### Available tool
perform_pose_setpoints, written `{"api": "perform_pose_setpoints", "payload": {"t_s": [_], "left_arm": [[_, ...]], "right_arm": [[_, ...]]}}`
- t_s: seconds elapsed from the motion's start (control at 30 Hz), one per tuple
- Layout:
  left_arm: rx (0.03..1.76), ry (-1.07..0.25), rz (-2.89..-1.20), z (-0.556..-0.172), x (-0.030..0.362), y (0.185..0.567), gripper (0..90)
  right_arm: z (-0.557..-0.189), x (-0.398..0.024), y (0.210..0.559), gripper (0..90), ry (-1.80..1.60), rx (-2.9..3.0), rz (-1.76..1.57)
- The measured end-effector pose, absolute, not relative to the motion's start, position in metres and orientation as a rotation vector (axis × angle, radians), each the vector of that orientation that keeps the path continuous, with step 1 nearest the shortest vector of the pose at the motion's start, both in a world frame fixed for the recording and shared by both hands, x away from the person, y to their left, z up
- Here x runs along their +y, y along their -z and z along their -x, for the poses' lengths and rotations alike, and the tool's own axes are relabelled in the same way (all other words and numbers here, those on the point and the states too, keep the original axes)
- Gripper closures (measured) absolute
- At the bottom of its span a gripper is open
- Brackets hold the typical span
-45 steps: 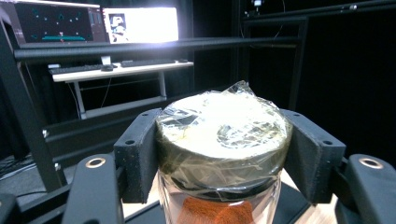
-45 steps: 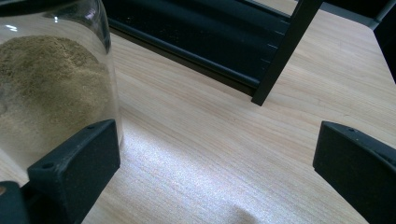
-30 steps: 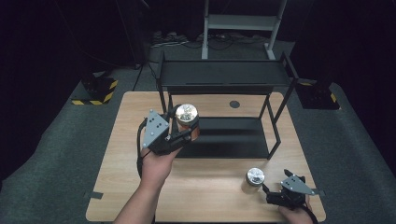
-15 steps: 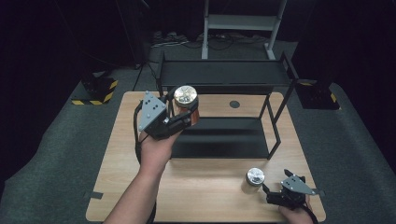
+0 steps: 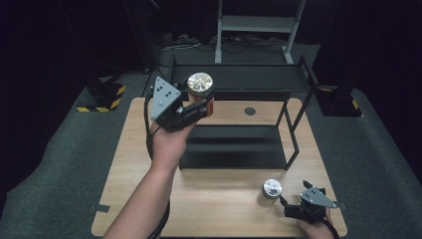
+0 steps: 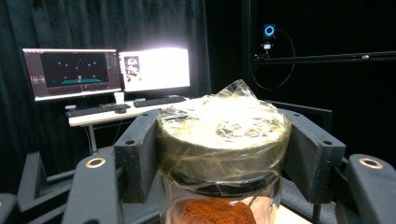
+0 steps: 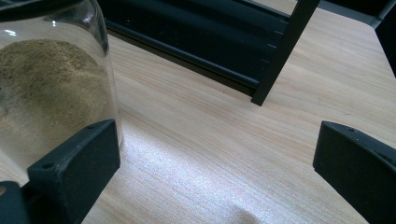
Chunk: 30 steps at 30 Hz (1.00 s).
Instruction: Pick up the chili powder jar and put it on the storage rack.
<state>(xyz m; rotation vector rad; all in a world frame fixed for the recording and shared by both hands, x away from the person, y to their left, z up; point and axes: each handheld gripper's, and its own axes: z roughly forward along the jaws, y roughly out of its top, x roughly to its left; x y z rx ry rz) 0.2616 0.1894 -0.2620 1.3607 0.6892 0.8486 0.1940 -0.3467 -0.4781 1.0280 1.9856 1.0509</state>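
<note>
Overhead, the left gripper (image 5: 191,110) is raised above the wooden desk (image 5: 224,209) at about ten o'clock, its jaws clamped on a glass jar (image 5: 200,92) of reddish-brown powder. From the left gripper view the jar (image 6: 223,154) sits squarely between the two black jaws, which press against opposite sides of its plastic-wrapped lid; the powder shows through the glass just below. That jar is held level with the top tier of a black two-tier metal rack (image 5: 239,119) standing at the twelve o'clock half of the desk, near the rack's left end. Behind it, two lit monitors (image 6: 107,70) glow on a separate workstation against a dark curtain.

At about five o'clock on the desk, the right gripper (image 5: 293,208) rests low with its jaws spread wide. A second jar (image 5: 271,190), silver-lidded and filled with pale tan powder, stands upright on the desk just beside it. In the right gripper view this jar (image 7: 51,88) is next to the left-hand jaw and outside the gap, which holds bare wood, with a rack leg (image 7: 282,51) beyond
</note>
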Motion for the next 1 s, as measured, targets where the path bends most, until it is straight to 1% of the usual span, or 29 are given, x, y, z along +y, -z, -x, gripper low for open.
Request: {"api": "perform_pose_setpoints", "payload": {"t_s": [0.43,1.0], "left_arm": [[0.69,-0.882,-1.377,-0.284,0.17,0.245,34.6],[0.726,-0.9,-1.352,-0.313,0.157,0.24,34.6]], "right_arm": [[-0.194,-0.347,0.479,0.0,-1.054,1.986,-1.017],[-0.193,-0.35,0.479,0.0,-1.072,1.975,-1.036]]}}
